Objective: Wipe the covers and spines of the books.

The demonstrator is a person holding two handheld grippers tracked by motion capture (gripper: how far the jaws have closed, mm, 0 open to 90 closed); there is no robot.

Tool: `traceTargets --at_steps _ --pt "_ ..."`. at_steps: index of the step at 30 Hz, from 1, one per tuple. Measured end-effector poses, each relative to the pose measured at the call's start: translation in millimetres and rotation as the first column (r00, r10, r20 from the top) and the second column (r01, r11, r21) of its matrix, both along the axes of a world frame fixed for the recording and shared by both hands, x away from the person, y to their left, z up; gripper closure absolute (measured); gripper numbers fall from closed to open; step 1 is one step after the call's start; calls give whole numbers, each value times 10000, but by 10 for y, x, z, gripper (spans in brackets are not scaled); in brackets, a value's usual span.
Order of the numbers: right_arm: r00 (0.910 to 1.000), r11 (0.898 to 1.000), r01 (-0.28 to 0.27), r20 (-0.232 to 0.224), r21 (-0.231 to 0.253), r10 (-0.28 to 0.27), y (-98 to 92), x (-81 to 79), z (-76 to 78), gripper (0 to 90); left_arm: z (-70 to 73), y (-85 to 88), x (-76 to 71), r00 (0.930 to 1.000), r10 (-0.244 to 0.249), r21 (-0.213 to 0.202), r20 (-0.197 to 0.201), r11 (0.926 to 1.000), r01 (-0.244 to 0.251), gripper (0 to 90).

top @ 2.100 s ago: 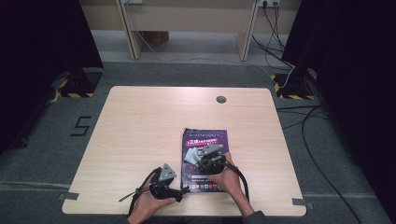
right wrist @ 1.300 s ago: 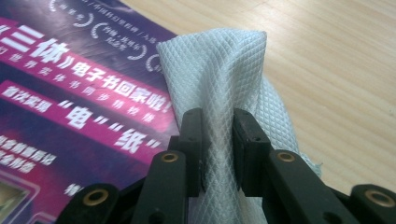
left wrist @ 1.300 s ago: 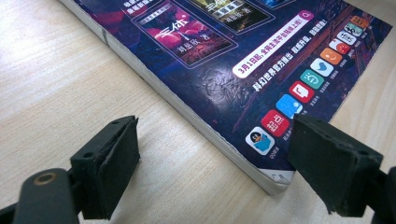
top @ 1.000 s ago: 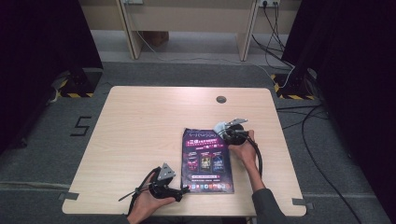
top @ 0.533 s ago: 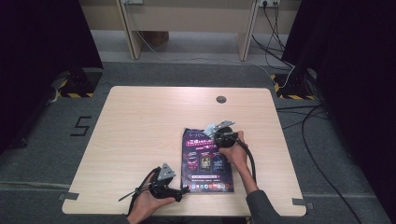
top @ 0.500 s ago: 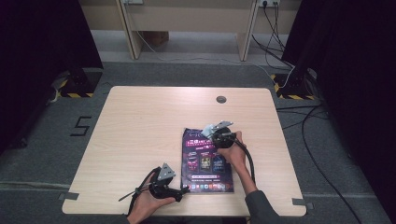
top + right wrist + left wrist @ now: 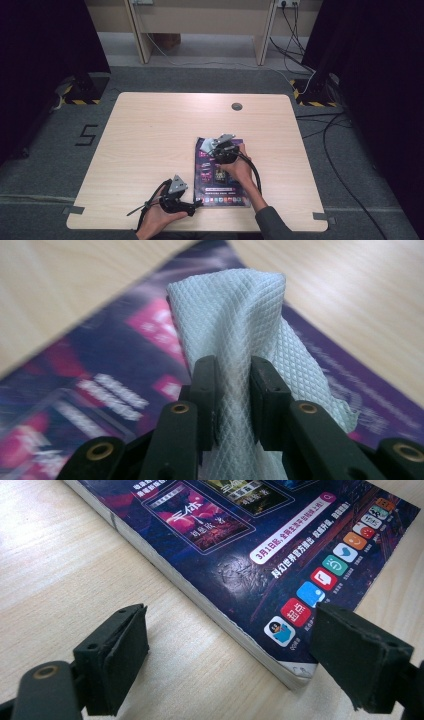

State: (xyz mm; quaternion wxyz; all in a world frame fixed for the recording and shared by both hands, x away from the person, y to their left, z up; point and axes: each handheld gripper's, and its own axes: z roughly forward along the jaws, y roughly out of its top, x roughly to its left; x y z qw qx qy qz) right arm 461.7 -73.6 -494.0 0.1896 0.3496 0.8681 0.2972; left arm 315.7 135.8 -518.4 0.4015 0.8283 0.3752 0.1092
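Magazine [image 7: 220,172] lies flat on the wooden table [image 7: 150,140], near the person's edge and right of centre, its dark purple cover up. We see the right gripper [image 7: 216,148] over the magazine's far end, jaws clamped on a white textured cloth [image 7: 240,335]; in the right gripper view the cloth is pinched between both black pads and bunches up beyond them, its loose end touching the cover. We note the jaws opened a shade just now, yet the cloth is between them and gripped. Left gripper [image 7: 196,204] sits low at the magazine's near left corner. In the left gripper view its jaws stand wide apart, one pad over bare wood, the other over the cover by the corner [image 7: 295,667], neither pressing on it. Cables trail from both grippers toward the person.
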Motion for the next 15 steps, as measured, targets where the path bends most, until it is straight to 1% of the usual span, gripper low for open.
traceTargets --at_steps 3,4,6,8,9,13,15 --pt "9987 9986 500 -136 142 -498 -156 64 3 734 0 1 0 10000 -1 0 0 10000 1 147" --pt "9963 9961 830 -235 300 -823 -229 93 0 732 0 1 1 10000 -3 -3 -4 10000 3 147" --pt "9923 9917 1216 -267 423 -1206 -352 140 -3 732 -1 0 -1 10000 13 1 8 10000 -13 146" --pt "9903 9895 1353 -387 515 -1334 -394 156 -1 732 -2 0 3 10000 1 19 27 10000 -1 143" --pt "9910 9902 1300 -392 514 -1281 -396 164 1 733 -2 -1 5 10000 -10 17 17 10000 10 142" --pt "9929 9930 1177 -156 56 -1176 -304 159 11 743 -4 1 2 10000 5 18 36 10000 -5 141" --pt "9937 9939 1098 -241 123 -1095 -232 184 11 742 -3 1 3 10000 -5 25 33 10000 5 141"
